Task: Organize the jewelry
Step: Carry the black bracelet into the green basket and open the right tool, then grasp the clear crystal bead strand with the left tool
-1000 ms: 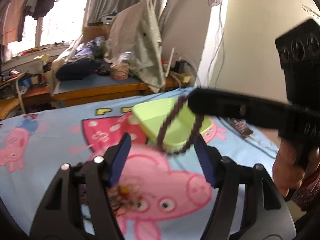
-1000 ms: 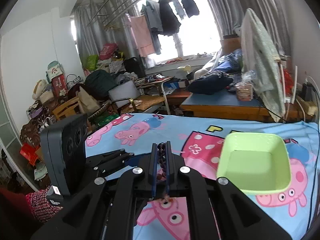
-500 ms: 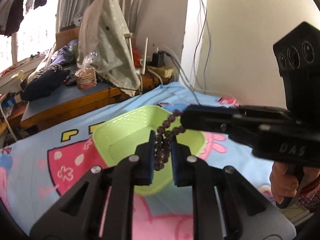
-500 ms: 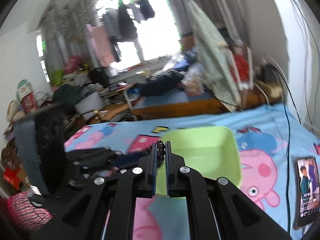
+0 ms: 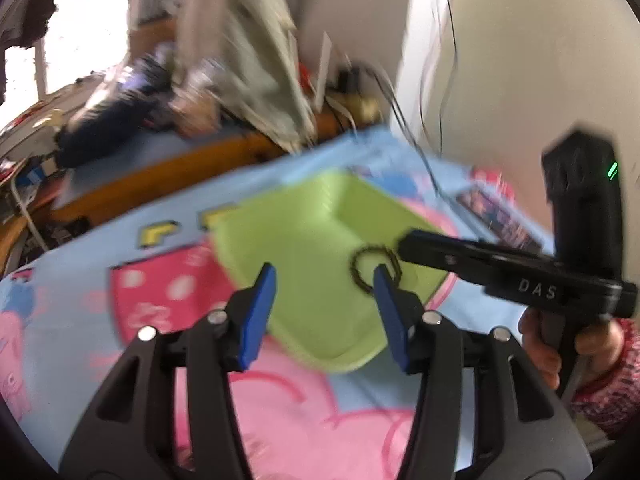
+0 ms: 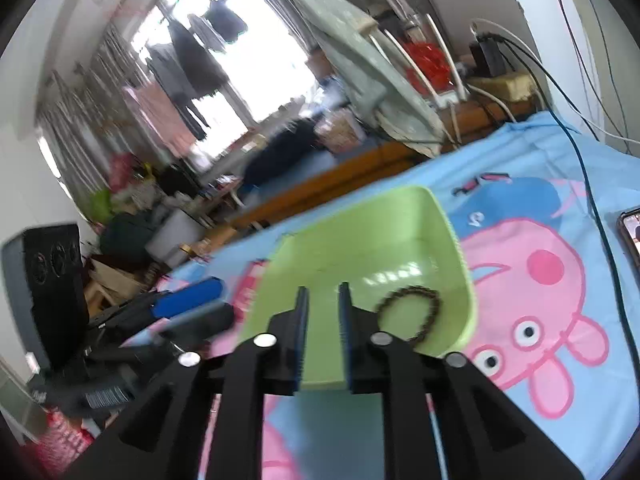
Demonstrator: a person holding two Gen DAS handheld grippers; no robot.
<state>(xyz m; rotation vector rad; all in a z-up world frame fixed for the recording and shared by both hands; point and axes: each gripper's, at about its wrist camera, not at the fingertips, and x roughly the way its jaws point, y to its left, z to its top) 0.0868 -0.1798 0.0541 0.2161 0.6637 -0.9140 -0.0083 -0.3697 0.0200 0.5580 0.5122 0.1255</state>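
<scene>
Both the left gripper and right gripper had let go, jaws apart; the bracelet lay lower-centre in the green tray, so one piece was stowed.

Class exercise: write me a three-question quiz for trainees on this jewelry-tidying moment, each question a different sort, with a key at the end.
1. True or false: the beaded bracelet lies inside the green tray.
2. Multiple choice: the left gripper is (A) shut on the bracelet, (B) open and empty, (C) out of view.
3. Fill in: the tray sits on a blue sheet printed with a pink cartoon ____.

Key
1. True: it rests on the tray floor near a corner.
2. B: its jaws stand wide apart; the right gripper is also open and empty.
3. Pig.
</scene>
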